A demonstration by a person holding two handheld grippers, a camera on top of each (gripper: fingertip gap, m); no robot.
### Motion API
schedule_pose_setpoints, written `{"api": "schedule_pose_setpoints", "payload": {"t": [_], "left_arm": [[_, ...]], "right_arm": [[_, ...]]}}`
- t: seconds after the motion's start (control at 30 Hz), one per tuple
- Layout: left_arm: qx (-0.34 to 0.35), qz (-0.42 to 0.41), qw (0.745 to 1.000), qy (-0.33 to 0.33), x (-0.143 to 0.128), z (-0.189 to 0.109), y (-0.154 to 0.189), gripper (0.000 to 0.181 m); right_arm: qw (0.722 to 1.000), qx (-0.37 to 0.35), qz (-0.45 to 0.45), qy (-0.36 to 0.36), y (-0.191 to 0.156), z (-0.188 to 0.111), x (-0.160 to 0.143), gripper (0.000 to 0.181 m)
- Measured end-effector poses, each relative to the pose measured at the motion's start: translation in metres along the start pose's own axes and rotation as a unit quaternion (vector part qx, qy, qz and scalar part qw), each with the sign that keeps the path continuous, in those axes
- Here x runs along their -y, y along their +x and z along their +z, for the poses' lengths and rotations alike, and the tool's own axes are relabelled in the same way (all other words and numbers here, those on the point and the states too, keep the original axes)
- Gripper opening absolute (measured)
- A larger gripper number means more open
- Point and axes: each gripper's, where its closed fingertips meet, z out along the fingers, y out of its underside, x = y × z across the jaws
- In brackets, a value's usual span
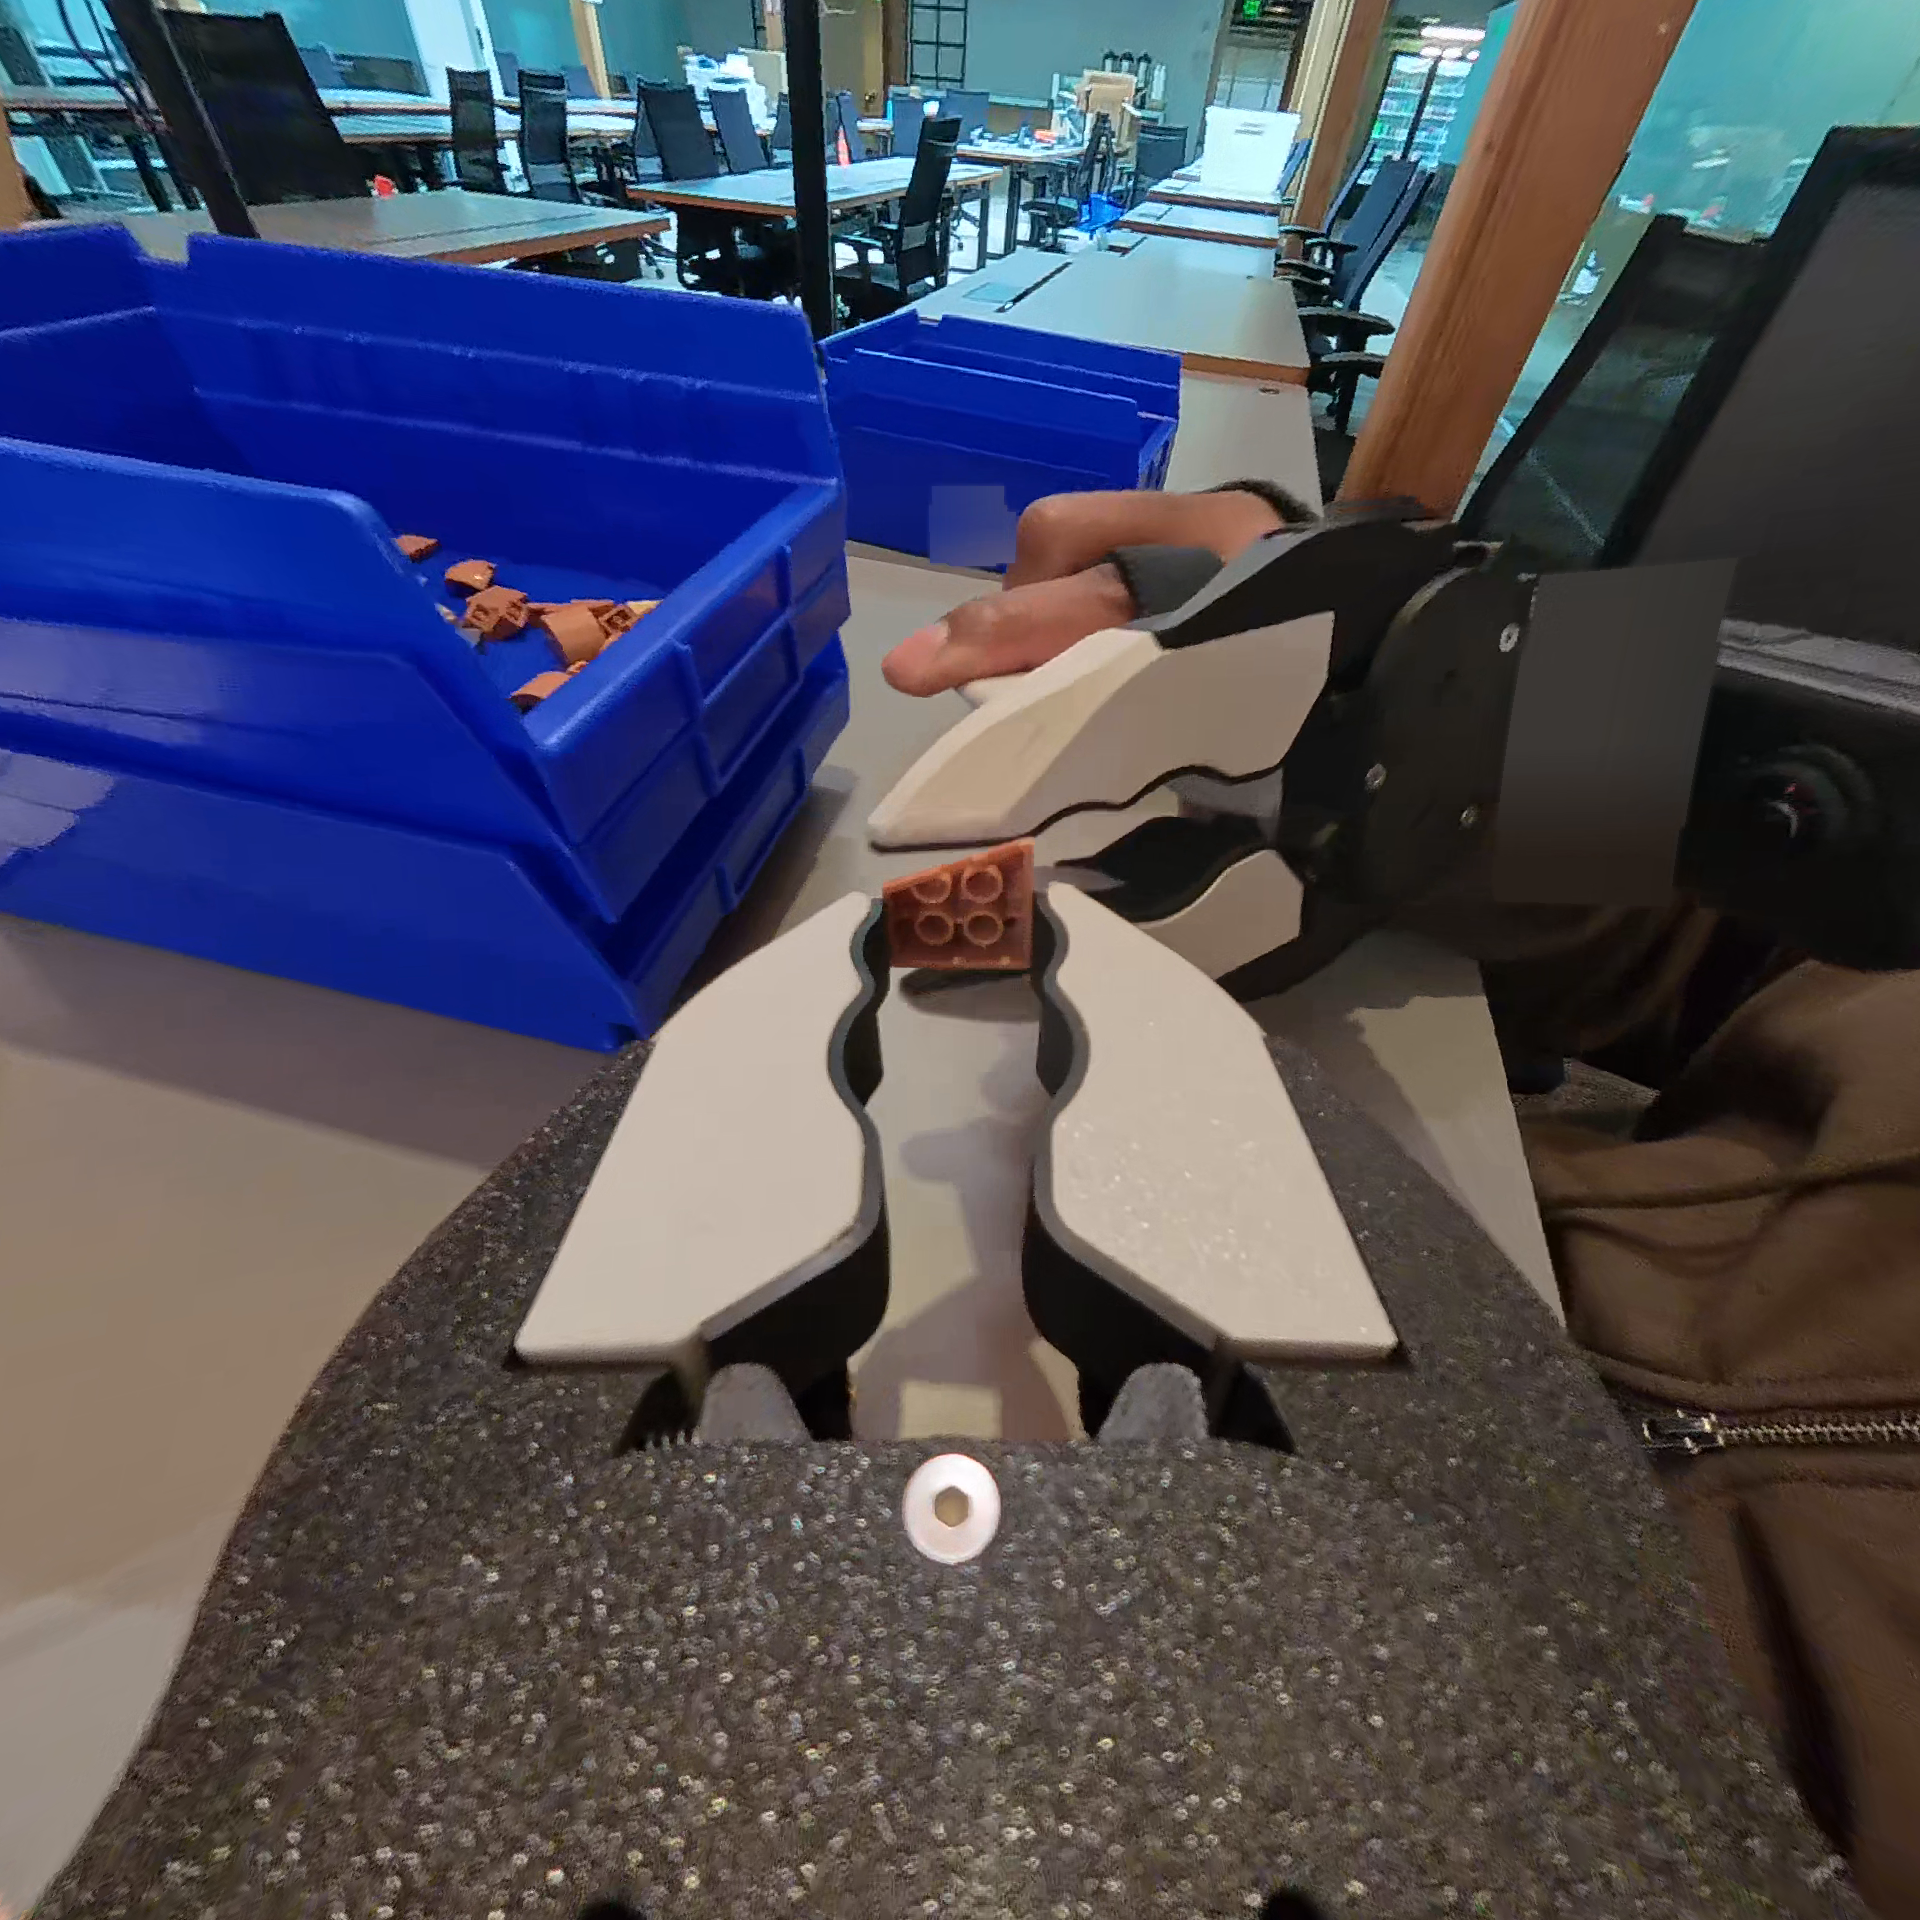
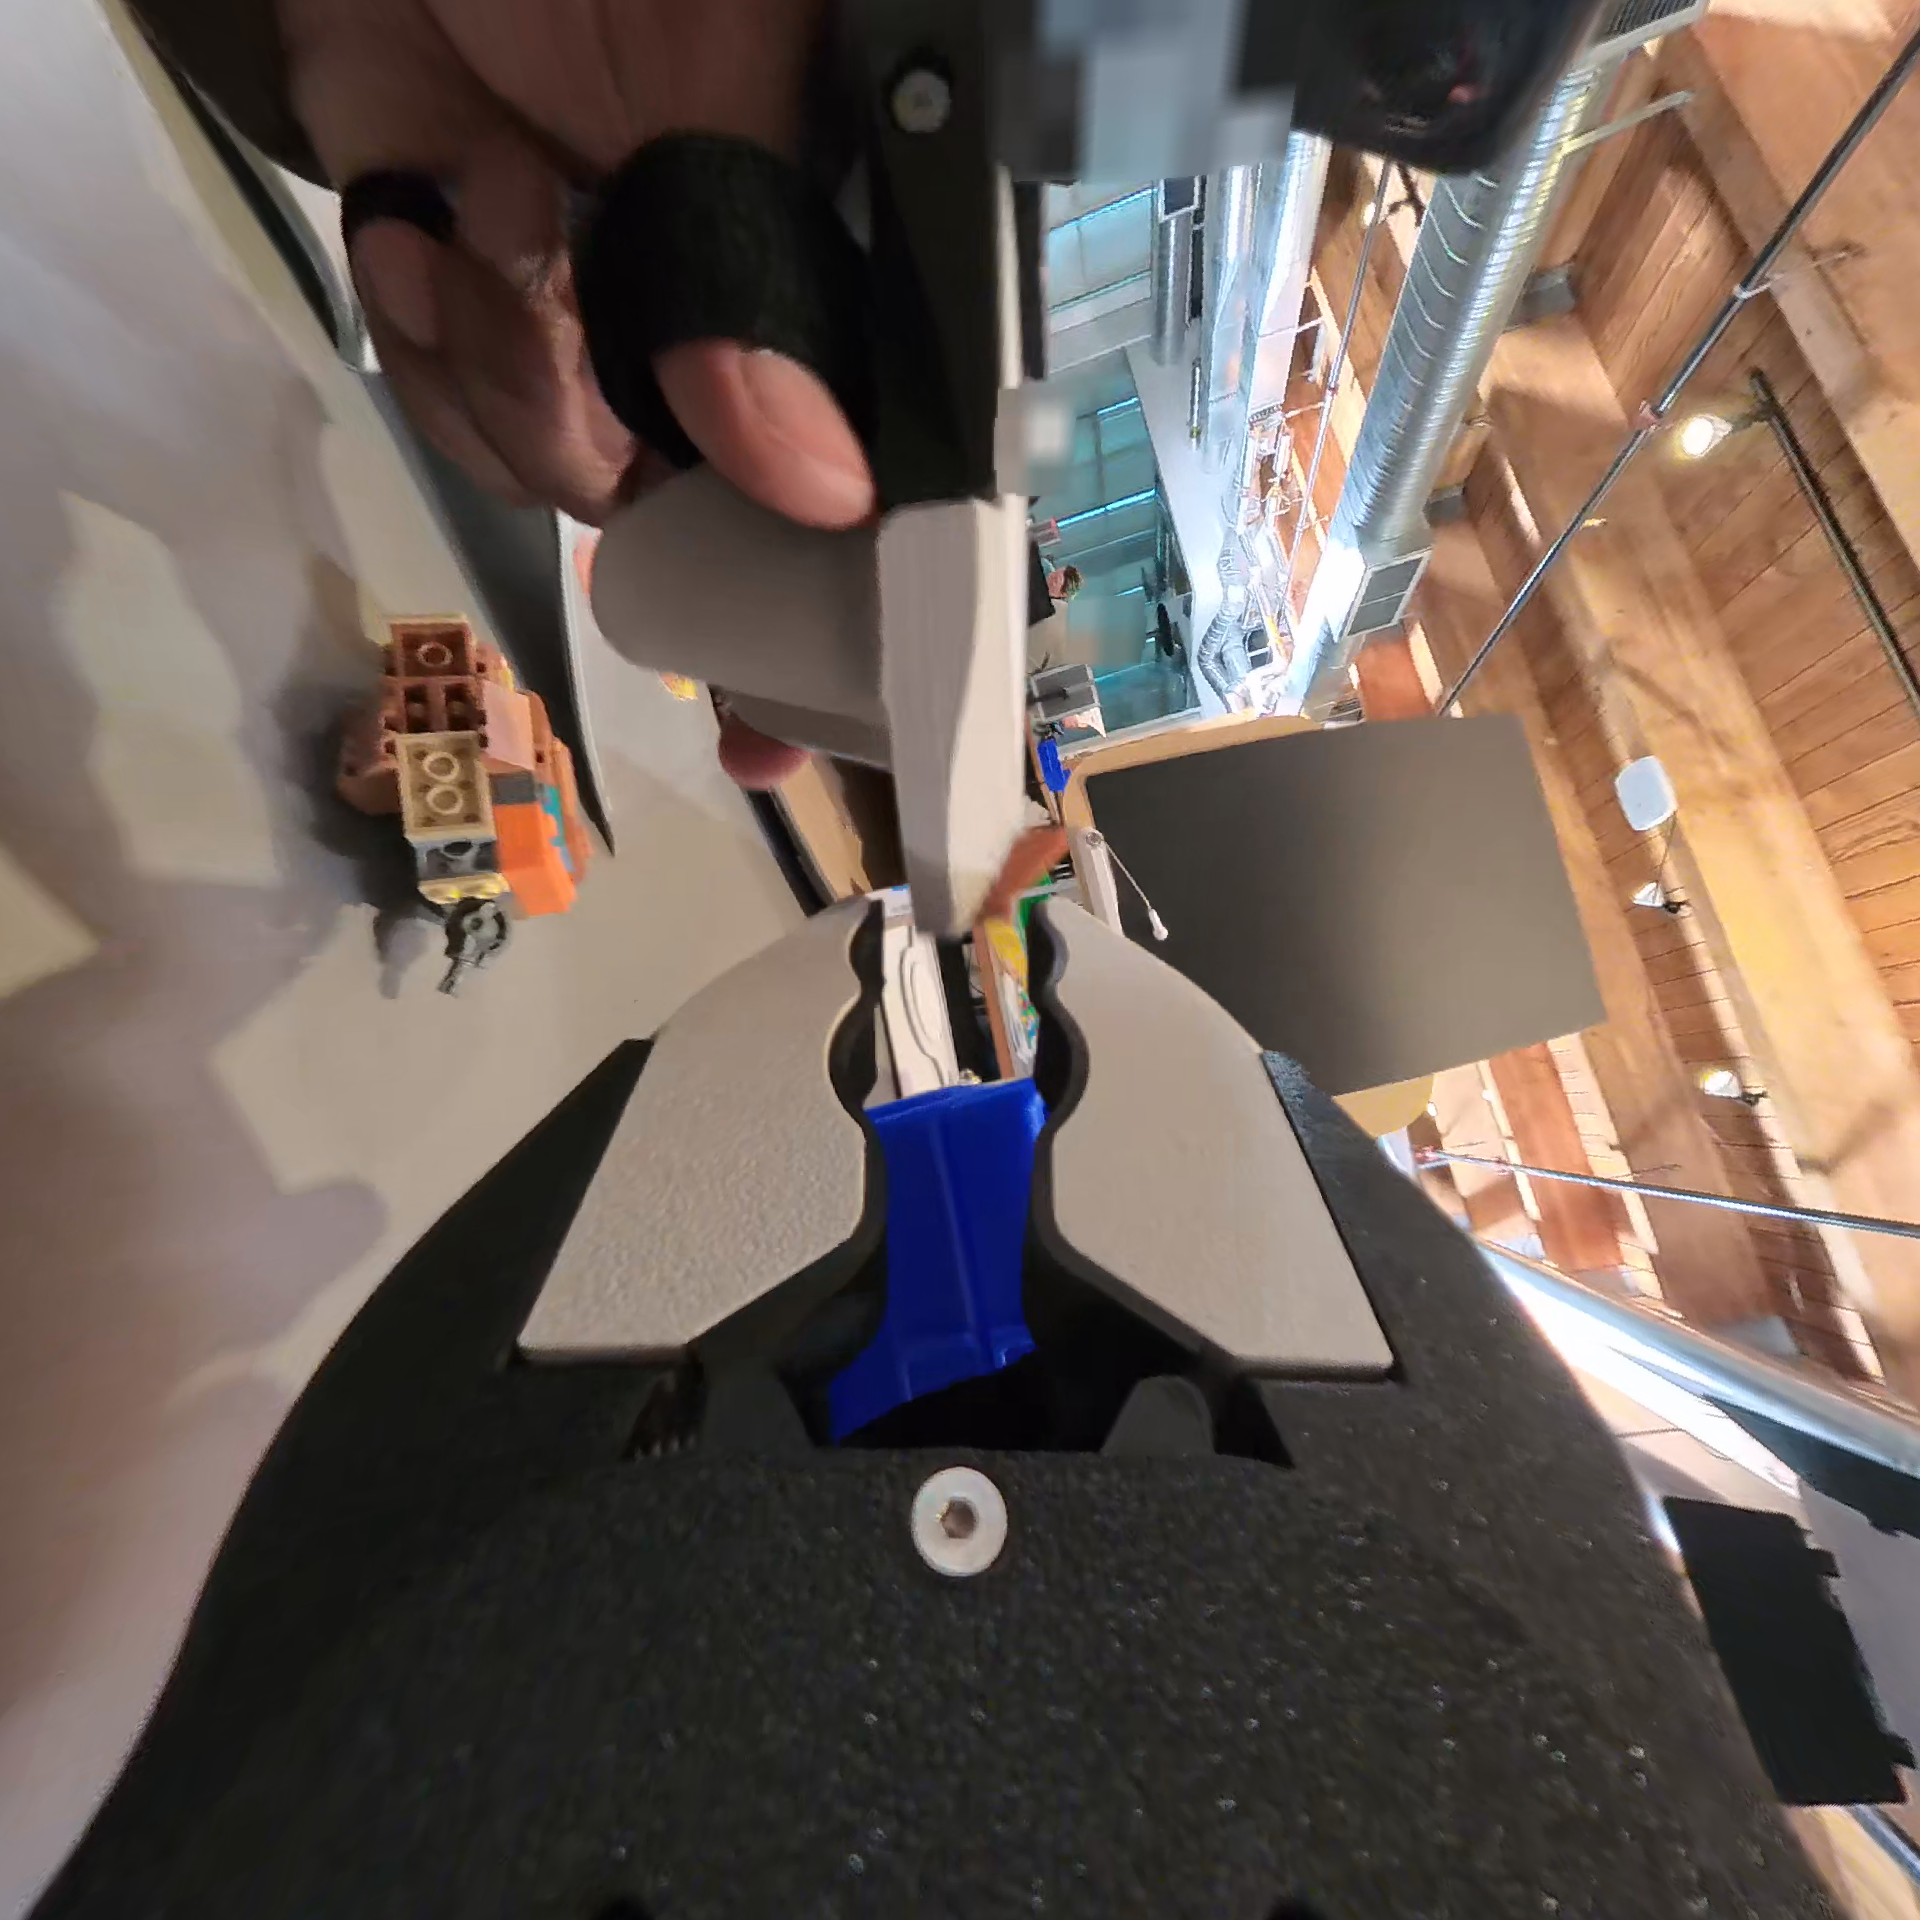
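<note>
The left hand-held gripper point(image 1: 958, 920) pinches a brown studded brick point(image 1: 961, 920) between its fingertips above the grey bench point(image 1: 208, 1195). At two o'clock the right hand-held gripper point(image 1: 966, 842) is parted around it; blue bins point(image 1: 416, 665) sit at ten o'clock.

- Ahead-left of the left claw point(image 1: 956, 925): stacked blue bins point(image 1: 416, 665) block passage.
- Directly ahead: the right claw point(image 1: 966, 831), turned sideways, lies just past the brown brick point(image 1: 961, 920) at the fingertips.
- Near-left: bare grey surface point(image 1: 260, 1143) is open.
- Right: a brown jacket point(image 1: 1745, 1299) crowds the edge.

Bricks point(image 1: 540, 623) in bin point(image 1: 665, 665) left of tongs point(image 1: 956, 925); table point(image 1: 260, 1143) beneath.
</note>
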Motion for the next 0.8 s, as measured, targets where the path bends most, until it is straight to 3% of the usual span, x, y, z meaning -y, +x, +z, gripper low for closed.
{"api": "schedule_pose_setpoints", "payload": {"t": [0.23,0.43,0.8], "left_arm": [[0.010,0.026,0.999,-0.016,-0.003,0.003,0.004,0.026],[-0.007,0.045,0.995,-0.087,-0.021,0.001,0.007,0.026],[-0.037,0.041,0.992,-0.116,-0.028,0.001,0.014,0.026]], "right_arm": [[1.000,-0.020,-0.014,-0.011,0.001,0.003,0.004,0.022],[0.997,0.018,-0.079,-0.015,-0.016,0.001,0.003,0.020],[0.996,0.073,-0.056,0.000,-0.020,-0.007,0.006,0.019]]}}
